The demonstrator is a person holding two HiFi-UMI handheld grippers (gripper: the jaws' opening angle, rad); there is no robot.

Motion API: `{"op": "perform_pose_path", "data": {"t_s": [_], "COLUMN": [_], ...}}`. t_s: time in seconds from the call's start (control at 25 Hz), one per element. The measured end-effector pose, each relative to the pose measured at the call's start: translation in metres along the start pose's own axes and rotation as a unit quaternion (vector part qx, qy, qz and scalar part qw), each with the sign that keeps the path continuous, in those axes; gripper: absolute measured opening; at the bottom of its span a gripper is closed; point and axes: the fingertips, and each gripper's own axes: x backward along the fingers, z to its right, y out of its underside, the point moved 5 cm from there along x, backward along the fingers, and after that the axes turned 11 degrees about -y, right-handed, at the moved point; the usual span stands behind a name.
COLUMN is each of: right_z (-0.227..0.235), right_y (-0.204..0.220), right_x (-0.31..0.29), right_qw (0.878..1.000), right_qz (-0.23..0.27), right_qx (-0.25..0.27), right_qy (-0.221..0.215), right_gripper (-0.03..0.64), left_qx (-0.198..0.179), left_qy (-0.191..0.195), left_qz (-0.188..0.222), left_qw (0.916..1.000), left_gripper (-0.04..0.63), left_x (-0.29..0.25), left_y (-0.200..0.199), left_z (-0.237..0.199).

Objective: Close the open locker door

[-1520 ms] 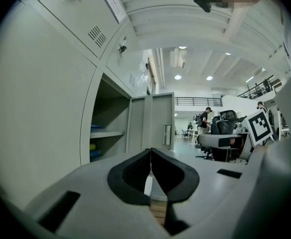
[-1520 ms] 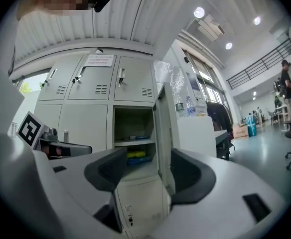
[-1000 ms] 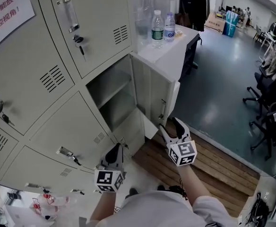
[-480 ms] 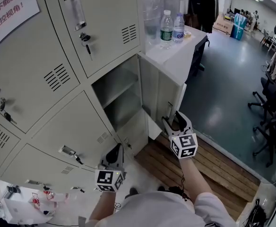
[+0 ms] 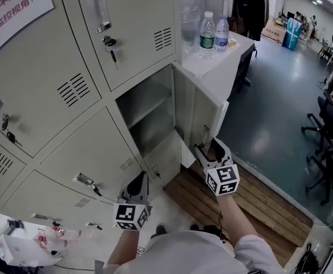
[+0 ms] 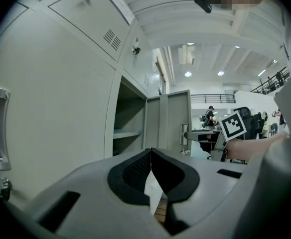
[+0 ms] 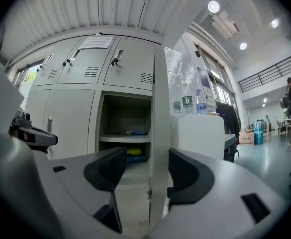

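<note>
The open locker door [image 5: 198,110] stands out from a beige locker bank, baring a shelved compartment [image 5: 146,113]. My right gripper [image 5: 207,148] is at the door's lower free edge. In the right gripper view its jaws [image 7: 145,171] stand open, and the door's thin edge [image 7: 159,108] runs upright between them. Whether either jaw touches the edge is unclear. My left gripper [image 5: 140,180] hangs lower left, in front of the closed lockers. Its jaws [image 6: 150,156] are shut with nothing held. The left gripper view shows the door [image 6: 168,123] and the right gripper [image 6: 220,141] beyond.
A white table [image 5: 226,64] with two water bottles [image 5: 207,33] stands right behind the door. A wooden pallet [image 5: 258,198] lies below the right gripper. Office chairs [image 5: 326,147] stand at far right. Keys hang in the upper locker [image 5: 112,45]. Blue and yellow items [image 7: 131,156] lie inside.
My right gripper has moved up and slightly forward to the door's lower edge. The left gripper has barely moved. The door's angle looks unchanged.
</note>
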Motion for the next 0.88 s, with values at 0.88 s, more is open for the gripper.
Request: {"op": "perform_pose_path", "data": {"t_s": [0.88], "right_z": [-0.081], "right_y": [-0.002], "right_x": [-0.047], "right_qw": [0.994], "right_qz": [0.000], "right_qx": [-0.003], "right_qy": [-0.108], "right_gripper": [0.250], "left_qx": [-0.007], "left_qy": [-0.050], "left_qz": [0.011], "left_qw": [0.9987], "left_gripper": [0.009], "left_x": [0.028], "left_y": [-0.002], "left_z": [-0.042]}}
